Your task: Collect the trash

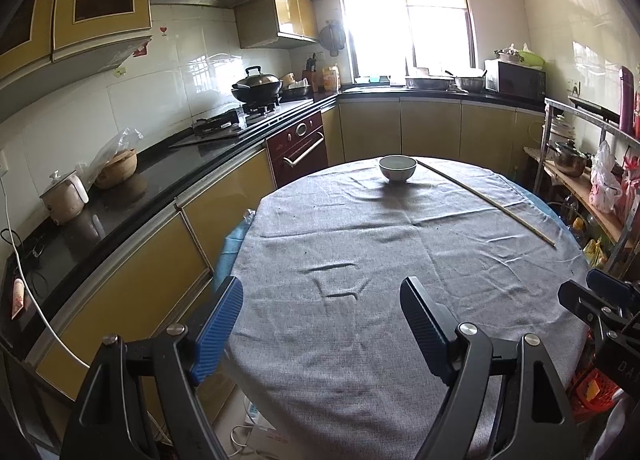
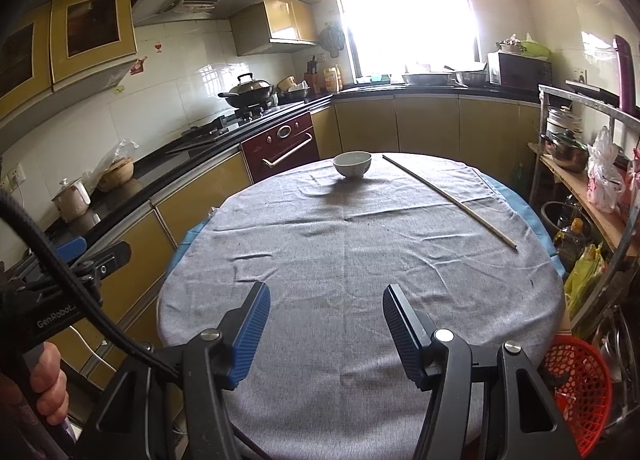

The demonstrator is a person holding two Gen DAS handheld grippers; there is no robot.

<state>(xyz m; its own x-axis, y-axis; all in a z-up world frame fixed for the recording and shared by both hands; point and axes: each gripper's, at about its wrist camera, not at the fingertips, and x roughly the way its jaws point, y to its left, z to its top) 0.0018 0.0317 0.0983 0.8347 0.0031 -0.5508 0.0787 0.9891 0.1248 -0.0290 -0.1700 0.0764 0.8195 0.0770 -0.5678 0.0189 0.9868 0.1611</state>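
A round table under a grey cloth (image 1: 360, 244) (image 2: 344, 252) fills both views. At its far side stands a white bowl (image 1: 397, 168) (image 2: 352, 164). A long thin stick (image 1: 488, 200) (image 2: 448, 200) lies slanting along the far right of the cloth. My left gripper (image 1: 322, 302) hovers open over the near edge, nothing between its blue pads. My right gripper (image 2: 326, 310) is open too, a little narrower, with only cloth between its fingers. Each gripper shows at the edge of the other's view: the right gripper (image 1: 600, 300) and the left gripper (image 2: 72, 260).
A black counter (image 1: 160, 180) with a stove, a wok (image 1: 256, 86) and pots runs along the left and back. A metal shelf rack (image 2: 584, 164) with pots and bags stands right of the table. A red plastic basket (image 2: 580, 384) sits low at the right. A hand (image 2: 48, 380) grips the left handle.
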